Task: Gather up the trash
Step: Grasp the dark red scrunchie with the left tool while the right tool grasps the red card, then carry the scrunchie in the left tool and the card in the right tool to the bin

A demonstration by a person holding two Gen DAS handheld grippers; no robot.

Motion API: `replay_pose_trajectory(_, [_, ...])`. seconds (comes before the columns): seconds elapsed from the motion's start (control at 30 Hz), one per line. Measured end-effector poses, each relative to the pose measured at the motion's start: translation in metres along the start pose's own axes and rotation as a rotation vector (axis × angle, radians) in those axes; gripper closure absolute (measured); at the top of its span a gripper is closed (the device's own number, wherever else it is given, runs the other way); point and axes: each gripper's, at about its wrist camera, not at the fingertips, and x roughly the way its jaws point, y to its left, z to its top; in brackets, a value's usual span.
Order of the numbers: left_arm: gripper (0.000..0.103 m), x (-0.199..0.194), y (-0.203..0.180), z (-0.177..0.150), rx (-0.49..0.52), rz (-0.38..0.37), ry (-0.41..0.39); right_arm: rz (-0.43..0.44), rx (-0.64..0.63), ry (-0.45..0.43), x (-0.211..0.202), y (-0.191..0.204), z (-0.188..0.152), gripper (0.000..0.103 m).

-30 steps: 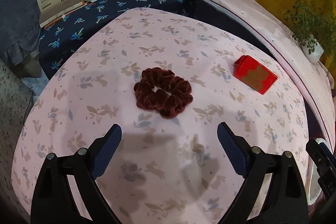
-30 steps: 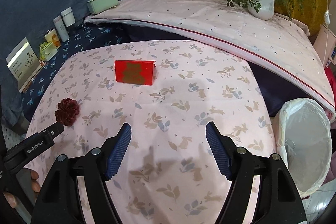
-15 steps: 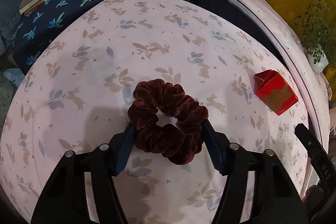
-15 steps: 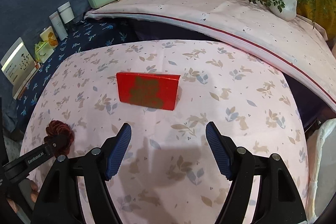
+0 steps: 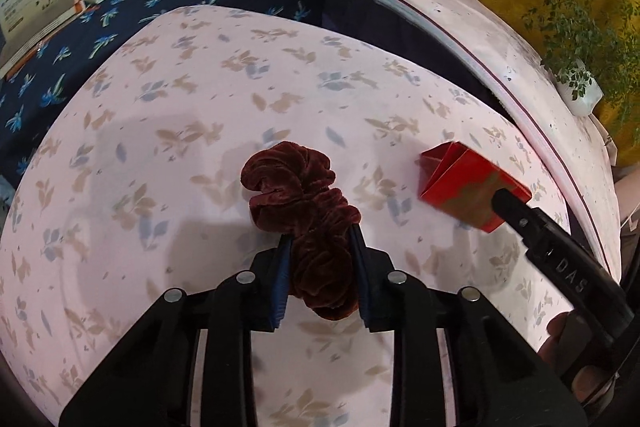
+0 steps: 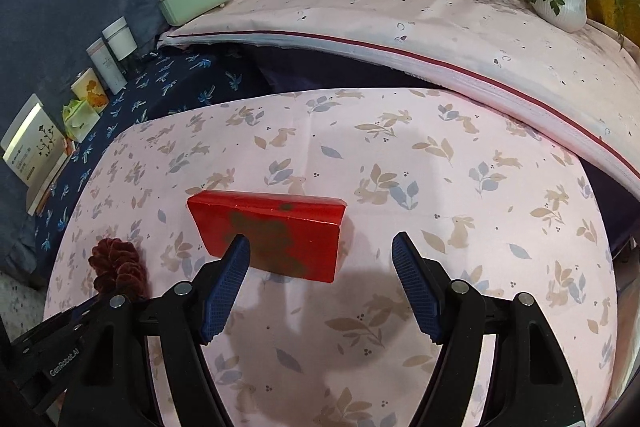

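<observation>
A dark red velvet scrunchie [image 5: 300, 195] lies on the pink floral cloth [image 5: 180, 131]. My left gripper [image 5: 320, 241] is closing on it: both blue pads press into its near half and bunch it up. In the right wrist view the scrunchie [image 6: 116, 267] shows at the lower left. A red paper box [image 6: 276, 231] with a dull gold figure lies flat in front of my right gripper [image 6: 320, 251], which is open. Its left fingertip reaches over the box's near edge; nothing sits between the pads. From the left wrist view the red box [image 5: 460, 187] appears to the right.
Behind the pink cloth, a dark blue floral cloth [image 6: 180, 87] holds a booklet [image 6: 34, 143], a green packet, a cup and two tubs. A mint box [image 6: 196, 1], a glass vase and a potted plant [image 6: 560, 3] stand on the raised white cloth at the back.
My left gripper came down over the scrunchie and its jaws narrowed from wide to pressing on it. My right gripper moved toward the red box, still open.
</observation>
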Motion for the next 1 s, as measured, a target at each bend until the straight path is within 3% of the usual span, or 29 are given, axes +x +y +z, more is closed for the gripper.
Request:
replay_pose_trajectory(0.07, [0.077, 0.005, -0.007, 0.004, 0.009, 0.006, 0.001, 0.014, -0.011, 0.014, 0.005, 0.002, 0.0, 0.05])
replay_pose_trajectory(0.13, [0.077, 0.008, -0.013, 0.006, 0.021, 0.017, -0.002, 0.027, -0.025, 0.034, 0.01, 0.004, -0.001, 0.077])
replay_pose_trajectory(0.23, [0.077, 0.008, -0.019, 0.004, 0.036, 0.026, -0.007, 0.027, -0.044, 0.043, 0.009, 0.006, -0.006, 0.102])
replay_pose_trajectory(0.57, [0.077, -0.008, -0.039, -0.016, 0.064, 0.023, 0.0, 0.046, -0.064, 0.035, -0.025, -0.002, -0.026, 0.101])
replay_pose_trajectory(0.7, [0.077, -0.014, -0.046, -0.014, 0.072, 0.023, -0.016, 0.079, -0.042, 0.018, -0.027, -0.007, -0.02, 0.07])
replay_pose_trajectory(1.0, [0.083, -0.002, -0.053, 0.018, 0.082, 0.02, -0.036, 0.187, -0.031, 0.015, 0.009, -0.01, 0.004, 0.068])
